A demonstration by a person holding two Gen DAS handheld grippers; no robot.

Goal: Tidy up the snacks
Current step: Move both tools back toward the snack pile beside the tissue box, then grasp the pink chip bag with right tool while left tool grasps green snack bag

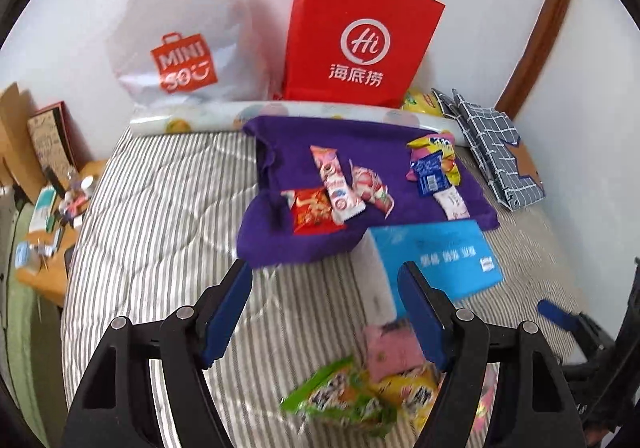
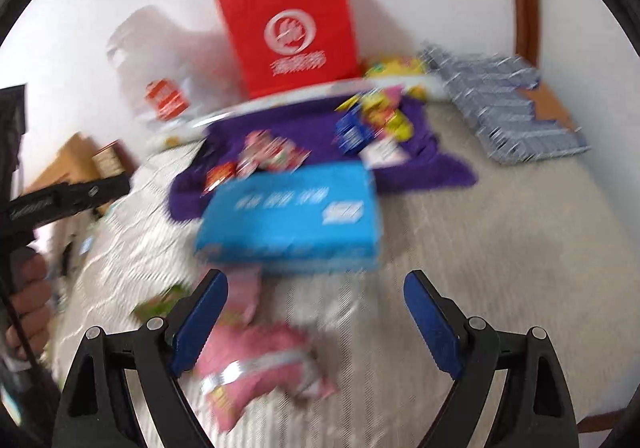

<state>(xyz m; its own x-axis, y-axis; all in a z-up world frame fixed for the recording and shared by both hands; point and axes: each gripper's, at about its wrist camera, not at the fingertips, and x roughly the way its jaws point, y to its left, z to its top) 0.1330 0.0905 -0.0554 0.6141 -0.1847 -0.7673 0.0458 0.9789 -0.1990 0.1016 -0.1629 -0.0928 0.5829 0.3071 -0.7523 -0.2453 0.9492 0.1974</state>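
I am hovering my left gripper [image 1: 324,312] and right gripper [image 2: 316,318], both wide apart and empty, over loose crinkly snack packets [image 1: 344,396] on the striped bed [image 1: 160,228]; next I need to close on one.

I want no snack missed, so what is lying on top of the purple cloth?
On the purple cloth lie a red packet, pink wrappers and a blue and yellow pile. The blue box hides its near edge.

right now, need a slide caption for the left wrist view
Open left gripper above a striped bedspread, snack packets on a purple cloth, blue box and red paper bag beyond.
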